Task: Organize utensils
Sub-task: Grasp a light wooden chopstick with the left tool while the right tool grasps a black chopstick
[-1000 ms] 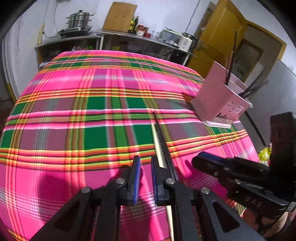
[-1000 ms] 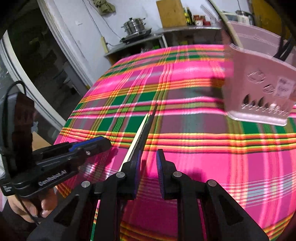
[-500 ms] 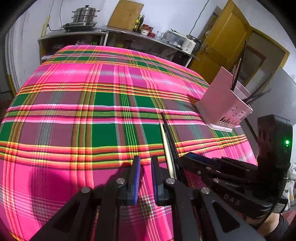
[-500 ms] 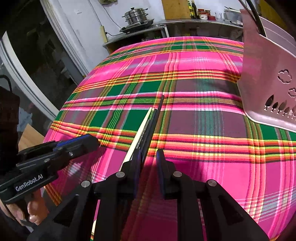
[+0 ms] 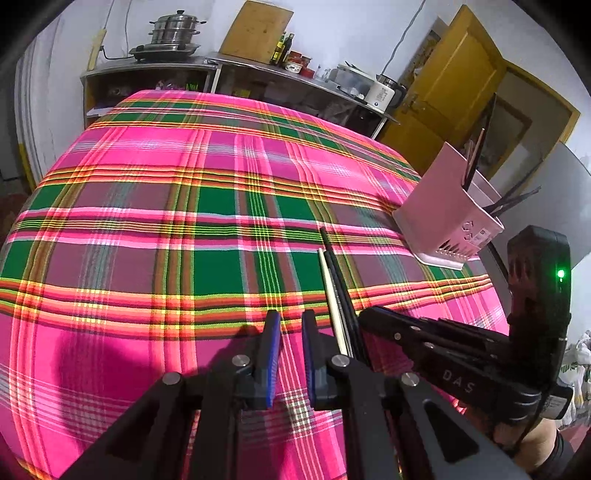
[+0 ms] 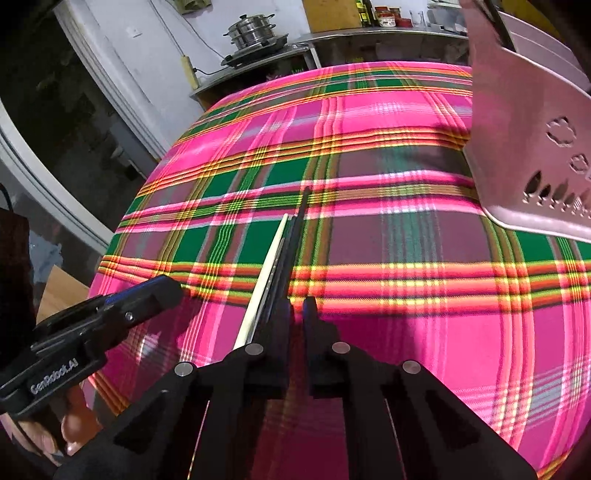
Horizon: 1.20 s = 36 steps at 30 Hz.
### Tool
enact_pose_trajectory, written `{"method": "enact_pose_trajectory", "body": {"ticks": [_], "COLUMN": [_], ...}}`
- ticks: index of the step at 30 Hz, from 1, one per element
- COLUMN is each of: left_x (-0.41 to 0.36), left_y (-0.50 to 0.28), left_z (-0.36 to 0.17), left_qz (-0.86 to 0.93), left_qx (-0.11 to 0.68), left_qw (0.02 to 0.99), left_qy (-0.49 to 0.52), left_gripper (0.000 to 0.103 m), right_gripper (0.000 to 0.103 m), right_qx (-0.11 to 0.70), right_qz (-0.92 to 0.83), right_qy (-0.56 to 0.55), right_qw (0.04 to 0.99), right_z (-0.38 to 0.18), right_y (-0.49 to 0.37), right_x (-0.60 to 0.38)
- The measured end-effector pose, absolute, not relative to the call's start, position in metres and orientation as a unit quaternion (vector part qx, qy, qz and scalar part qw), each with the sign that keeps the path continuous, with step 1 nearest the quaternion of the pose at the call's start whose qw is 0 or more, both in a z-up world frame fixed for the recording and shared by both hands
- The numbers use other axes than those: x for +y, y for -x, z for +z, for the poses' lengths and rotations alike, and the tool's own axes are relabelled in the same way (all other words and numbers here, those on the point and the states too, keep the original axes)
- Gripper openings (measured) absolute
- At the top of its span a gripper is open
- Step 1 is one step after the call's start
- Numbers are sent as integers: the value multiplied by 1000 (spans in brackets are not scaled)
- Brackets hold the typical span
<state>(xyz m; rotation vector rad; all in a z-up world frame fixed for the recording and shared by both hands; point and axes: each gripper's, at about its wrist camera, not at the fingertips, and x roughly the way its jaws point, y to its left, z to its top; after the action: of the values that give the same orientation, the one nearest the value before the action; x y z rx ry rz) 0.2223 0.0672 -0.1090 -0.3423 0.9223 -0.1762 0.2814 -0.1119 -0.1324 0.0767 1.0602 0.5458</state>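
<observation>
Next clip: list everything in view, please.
tablecloth: one, pink-green plaid, covers the table
chopsticks: one cream, at least one black, side by side on the cloth
utensil holder: one, pink, right side of the cloth, dark sticks inside
steamer pot: one, steel, back shelf
kettle: one, white, back shelf
left gripper: black, jaws shut, empty
right gripper: black, jaws just closing, nearly shut, nothing visibly between; chopsticks beside it

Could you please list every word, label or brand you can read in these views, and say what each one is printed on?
"DAS": on the side of the right gripper, seen from the left wrist.
"GenRobot.AI": on the side of the left gripper, seen from the right wrist.
White sticker on the pink utensil holder: too small to read.
Bottle labels on the back counter: too blurred to read.
</observation>
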Motion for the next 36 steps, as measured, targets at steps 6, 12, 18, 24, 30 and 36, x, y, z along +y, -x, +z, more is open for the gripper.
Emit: {"method": "enact_pose_trajectory", "body": {"ticks": [6, 12, 18, 24, 30, 36], "left_x": [71, 72, 63, 33, 22, 19], "left_y": [-223, -225, -229, -242, -250, -259], "left_z": [-109, -112, -112, -117, -127, -129], "left_qz": [-82, -81, -93, -108, -86, -70], "left_qx": [442, 444, 446, 452, 461, 450], "left_qw": [877, 876, 873, 873, 874, 885], "left_qy": [167, 170, 174, 151, 126, 93], "left_gripper": [11, 11, 20, 20, 21, 19], "right_gripper": [9, 12, 12, 14, 14, 14], "right_qx": [499, 488, 491, 494, 492, 491], "right_qz": [266, 274, 251, 241, 236, 239], "right_qy": [-42, -15, -33, -70, -71, -76], "right_qw": [824, 828, 834, 832, 835, 834], "right_z": [-130, -132, -131, -129, -131, -131], "right_y": [-284, -279, -281, -279, -277, -277], "right_x": [-104, -94, -127, -147, -146, -146]}}
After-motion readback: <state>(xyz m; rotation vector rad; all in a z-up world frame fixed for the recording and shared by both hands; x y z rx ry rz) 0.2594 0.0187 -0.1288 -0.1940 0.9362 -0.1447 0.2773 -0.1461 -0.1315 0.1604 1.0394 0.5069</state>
